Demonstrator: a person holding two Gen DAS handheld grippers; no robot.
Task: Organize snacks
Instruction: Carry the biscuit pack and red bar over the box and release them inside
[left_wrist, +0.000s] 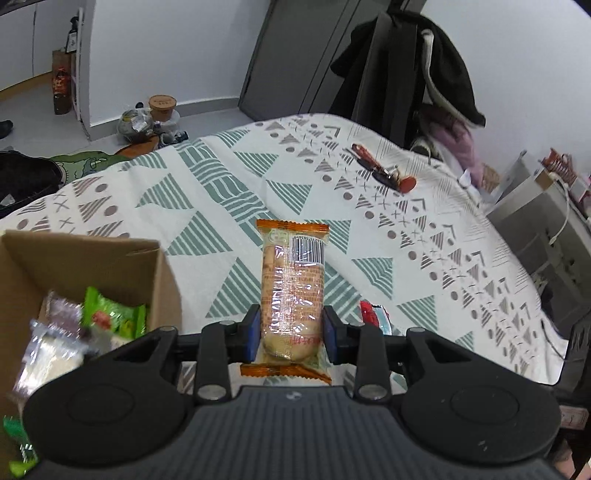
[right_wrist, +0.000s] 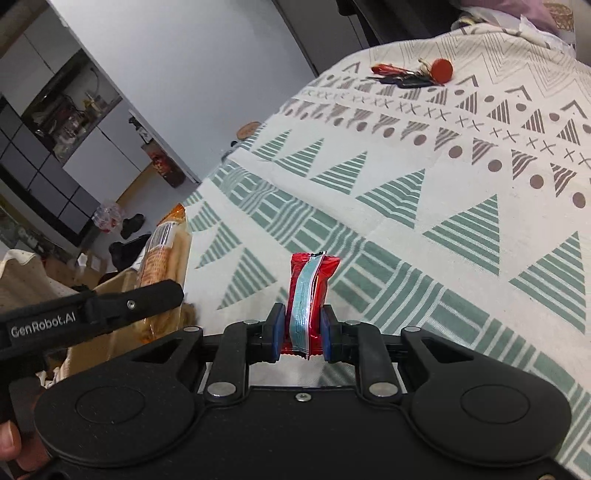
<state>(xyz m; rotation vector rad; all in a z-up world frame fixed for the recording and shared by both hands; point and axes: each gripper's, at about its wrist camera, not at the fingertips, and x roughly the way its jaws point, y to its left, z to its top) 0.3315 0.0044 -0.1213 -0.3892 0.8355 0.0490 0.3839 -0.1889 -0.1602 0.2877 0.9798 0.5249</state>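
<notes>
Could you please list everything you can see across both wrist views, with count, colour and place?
biscuit pack: one, orange and clear, clamped in the left gripper above the bedspread.
red snack packet: one, red with a pale blue stripe, clamped in the right gripper.
cardboard box: one, brown, left on the bed, holding several green, purple and clear snack packs.
bedspread: one, white with green and grey triangles.
keys: one bunch, red and dark, far side of the bed.
dark coat: one, black, hanging behind the bed.
left hand-held gripper: one, black with blue pads.
right hand-held gripper: one, black with blue pads.
</notes>
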